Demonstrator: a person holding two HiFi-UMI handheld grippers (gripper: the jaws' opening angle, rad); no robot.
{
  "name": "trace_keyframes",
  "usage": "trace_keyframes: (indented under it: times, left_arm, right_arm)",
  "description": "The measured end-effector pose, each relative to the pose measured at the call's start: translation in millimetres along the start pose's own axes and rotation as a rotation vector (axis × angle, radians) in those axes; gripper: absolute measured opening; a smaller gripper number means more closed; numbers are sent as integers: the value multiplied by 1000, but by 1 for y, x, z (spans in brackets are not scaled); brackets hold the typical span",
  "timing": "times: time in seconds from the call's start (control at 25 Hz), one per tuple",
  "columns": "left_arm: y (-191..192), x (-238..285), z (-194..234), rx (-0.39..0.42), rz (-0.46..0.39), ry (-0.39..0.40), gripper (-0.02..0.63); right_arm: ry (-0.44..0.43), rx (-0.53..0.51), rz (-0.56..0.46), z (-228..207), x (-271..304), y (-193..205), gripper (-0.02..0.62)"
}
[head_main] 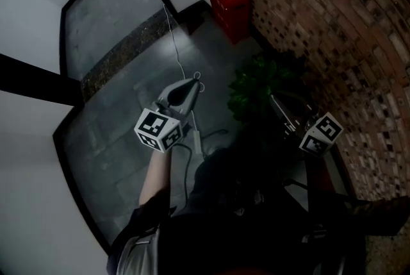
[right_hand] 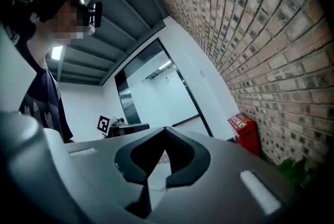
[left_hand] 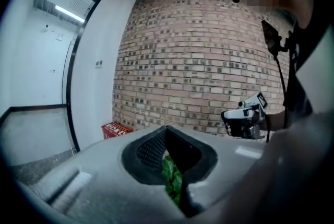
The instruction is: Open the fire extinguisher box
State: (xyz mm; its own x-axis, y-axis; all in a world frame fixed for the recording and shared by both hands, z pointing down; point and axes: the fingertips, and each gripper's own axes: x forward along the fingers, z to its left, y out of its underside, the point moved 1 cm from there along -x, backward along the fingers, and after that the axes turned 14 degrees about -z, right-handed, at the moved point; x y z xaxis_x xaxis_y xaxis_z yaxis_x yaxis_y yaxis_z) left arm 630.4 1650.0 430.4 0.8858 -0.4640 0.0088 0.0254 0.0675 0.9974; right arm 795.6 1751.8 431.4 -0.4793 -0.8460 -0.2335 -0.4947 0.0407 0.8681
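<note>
The red fire extinguisher box (head_main: 227,3) stands on the floor against the brick wall, far ahead of both grippers. It also shows small in the left gripper view (left_hand: 116,129) and in the right gripper view (right_hand: 244,131). Its door looks closed. My left gripper (head_main: 194,79) is held in the air over the grey floor, its jaws shut with nothing between them (left_hand: 167,130). My right gripper (head_main: 277,102) hangs near the brick wall, dark and hard to make out in the head view. Its tips (right_hand: 166,130) meet and hold nothing.
A green potted plant (head_main: 256,89) sits on the floor between the grippers and the box. The curved brick wall (head_main: 333,24) runs along the right. A white wall and a dark-framed glass panel (head_main: 102,11) lie to the left. A cable hangs from the left gripper.
</note>
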Motion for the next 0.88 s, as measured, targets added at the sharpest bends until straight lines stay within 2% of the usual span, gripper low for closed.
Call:
trace_keyframes:
  times: [0.08,0.2,0.36,0.56,0.88]
  left_arm:
    - [-7,17,-5,24,-10,2,0]
    - [-5,30,-15,45,18,10,-1]
    - [-9,46,-11,54,30,-3,-1]
    - [-12,67,-9,64,19,19,0]
    - [0,78,46,20,0,7,0]
  right_arm:
    - [-27,13,-13,-14,2,-3,2]
    - [-45,10,-2,-31,-1,2,2]
    - [-48,14,-2,-43,11,-7,2]
    - [-63,8,0,-57,19,-14,2]
    - [-65,-15,49,-73,66,-10,2]
